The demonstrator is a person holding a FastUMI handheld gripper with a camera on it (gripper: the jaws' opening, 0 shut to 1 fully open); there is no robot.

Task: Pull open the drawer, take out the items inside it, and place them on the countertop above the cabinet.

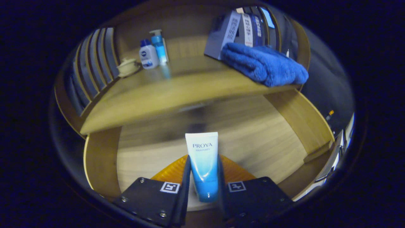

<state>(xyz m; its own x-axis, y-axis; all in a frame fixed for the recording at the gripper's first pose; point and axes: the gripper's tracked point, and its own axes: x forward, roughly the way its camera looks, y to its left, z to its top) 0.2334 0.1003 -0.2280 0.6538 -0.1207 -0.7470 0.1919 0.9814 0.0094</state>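
My gripper (203, 177) is shut on a white-to-blue cosmetic tube (202, 158), which stands upright between both fingers, cap end down. It hangs over the open wooden drawer (101, 158), whose pale floor shows beneath and ahead of the fingers. The wooden countertop (148, 98) of the cabinet runs just beyond and above the drawer. On it lie a folded blue towel (265, 65) to the right, and two small bottles, one white with a blue cap (148, 55) and one blue pump bottle (158, 46), to the left.
A small cream lidded dish (128, 66) sits beside the bottles. A grey-blue box (224, 33) leans behind the towel against the back wall. Slatted side rails (95, 60) border the countertop at left. The drawer's right wall (300, 117) stands close by.
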